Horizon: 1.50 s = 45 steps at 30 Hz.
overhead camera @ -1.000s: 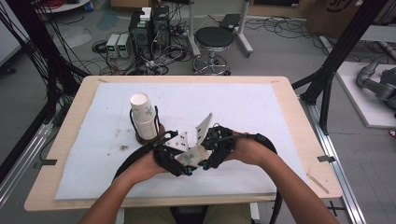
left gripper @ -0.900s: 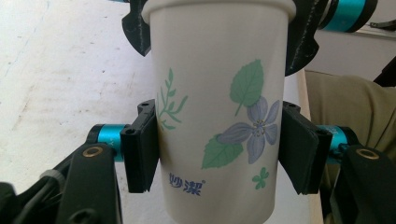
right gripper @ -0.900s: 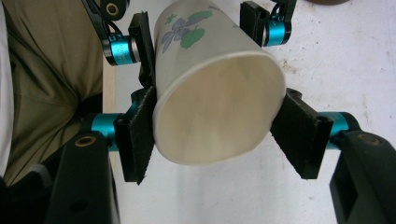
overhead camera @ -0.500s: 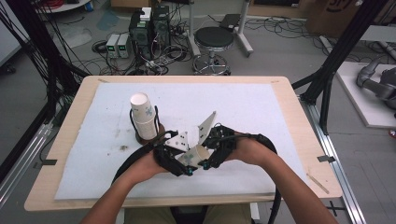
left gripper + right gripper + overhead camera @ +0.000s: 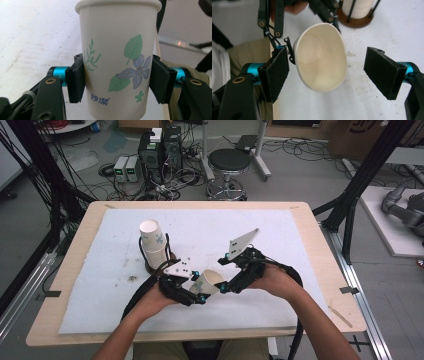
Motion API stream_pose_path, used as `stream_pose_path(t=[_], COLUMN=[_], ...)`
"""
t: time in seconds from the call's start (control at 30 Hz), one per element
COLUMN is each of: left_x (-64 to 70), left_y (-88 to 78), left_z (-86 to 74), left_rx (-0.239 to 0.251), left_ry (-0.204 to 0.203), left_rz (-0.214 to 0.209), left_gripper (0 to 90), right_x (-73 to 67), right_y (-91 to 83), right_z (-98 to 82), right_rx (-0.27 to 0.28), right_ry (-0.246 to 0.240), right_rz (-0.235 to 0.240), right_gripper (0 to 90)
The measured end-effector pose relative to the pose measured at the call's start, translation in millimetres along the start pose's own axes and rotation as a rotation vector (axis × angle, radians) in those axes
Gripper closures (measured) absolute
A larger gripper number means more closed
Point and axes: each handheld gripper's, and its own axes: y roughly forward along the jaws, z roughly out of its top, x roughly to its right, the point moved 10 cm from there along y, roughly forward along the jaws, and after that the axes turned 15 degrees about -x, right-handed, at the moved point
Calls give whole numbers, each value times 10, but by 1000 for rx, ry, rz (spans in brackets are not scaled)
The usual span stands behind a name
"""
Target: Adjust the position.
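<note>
Left gripper view: we see the paper cup [image 5: 117, 60] w/ a leaf-and-flower print pinched mid-wall between the left gripper's [image 5: 117, 80] two black pads, one on each side, pressing the sides. In the high view the cup [image 5: 209, 281] sits tilted above the near part of the desk [image 5: 75, 265], mouth turned toward the right gripper [image 5: 229, 281], just beside it.

Right gripper view: cup [image 5: 319, 57] mouth faces the cam, squeezed to an oval (so the wall gives easily). The right gripper [image 5: 324, 75] has just been opening its jaws; cup lies between them but the pads stand clear of it, one near the rim, the other well apart.

Handling, as we judge it: very light, thin paper, soft wall, crushes under firm squeeze; rolled rim and base are the stiffer parts. Best hold prob. mid-wall w/ gentle pressure, or nearer the base. Surface looks matte, so slip seems unlikely.

Further out: a stack of cups [image 5: 152, 242] stands upright in a holder w/ a round wooden base, beyond the left hand [image 5: 155, 295]. White pad covers the desk, w/ a few dark smudges.
</note>
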Motion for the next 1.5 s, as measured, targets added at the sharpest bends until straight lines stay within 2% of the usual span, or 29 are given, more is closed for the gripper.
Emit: stream_pose_path(t=[0.1, 0.2, 0.37, 0.53, 0.63, 0.73, 0.8, 1.03, 1.23, 1.5], left_x=[-40, -87, -180, -253, -289, -320, -342, -395, -431, -457], left_y=[-19, -46, -82, -129, -167, -213, -236, -310, -362, -389], left_z=[-21, -30, -41, -8, 22, 63, 81, 122, 139, 170], left_rx=[57, 108, 153, 224, 269, 328, 358, 417, 449, 466], left_ry=[-32, -55, -82, -100, -76, -79, -89, -105, -112, -121], left_rz=[5, 29, 74, 94, 128, 156, 169, 201, 212, 228], left_gripper=[374, 374, 374, 374, 372, 370, 368, 366, 359, 352], right_x=[42, 115, 234, 352, 433, 492, 503, 517, 497, 491], right_y=[-94, -144, -194, -231, -235, -242, -242, -217, -179, -189], right_z=[-66, -180, -428, -704, -901, -1053, -1127, -1241, -1268, -1289], right_rx=[80, 145, 239, 315, 322, 330, 339, 364, 357, 357], right_ry=[50, 101, 199, 284, 331, 356, 376, 410, 416, 419], right_rz=[-12, -40, -86, -165, -235, -287, -293, -311, -306, -312], right_gripper=[207, 208, 208, 200, 200, 200, 200, 200, 200, 200])
